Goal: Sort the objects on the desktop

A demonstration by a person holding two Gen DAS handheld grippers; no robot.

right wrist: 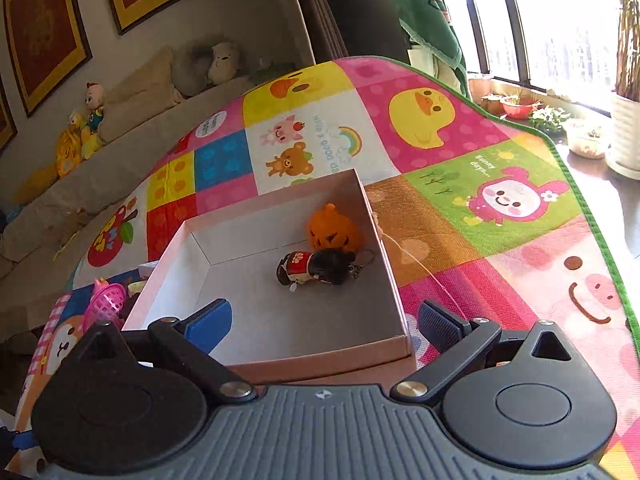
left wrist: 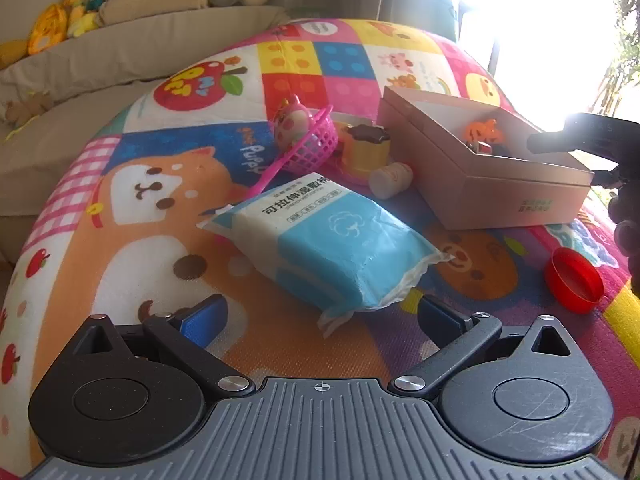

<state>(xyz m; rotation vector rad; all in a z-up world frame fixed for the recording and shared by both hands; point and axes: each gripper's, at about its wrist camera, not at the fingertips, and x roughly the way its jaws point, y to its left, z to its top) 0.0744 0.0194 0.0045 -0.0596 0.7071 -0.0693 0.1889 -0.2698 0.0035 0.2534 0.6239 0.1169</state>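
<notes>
A pink cardboard box [right wrist: 280,364] [left wrist: 500,196] lies on the colourful play mat. Inside it are an orange pumpkin toy [right wrist: 334,230] [left wrist: 482,130] and a small doll keychain [right wrist: 320,266] in red and black. My right gripper [right wrist: 324,320] hangs open above the box's near edge, nothing between its fingers. My left gripper [left wrist: 322,316] stands open just short of a blue and white pack of cotton wipes [left wrist: 328,244]. Beyond the pack lie a pink toy basket [left wrist: 310,146] with a pink figure, a yellow cup toy [left wrist: 366,152], and a small white bottle [left wrist: 390,180].
A red cap [left wrist: 574,280] lies on the mat right of the wipes. A beige sofa [left wrist: 100,64] with plush toys runs along the far side. Windows and potted plants [right wrist: 624,112] stand at the right, past the mat's green edge.
</notes>
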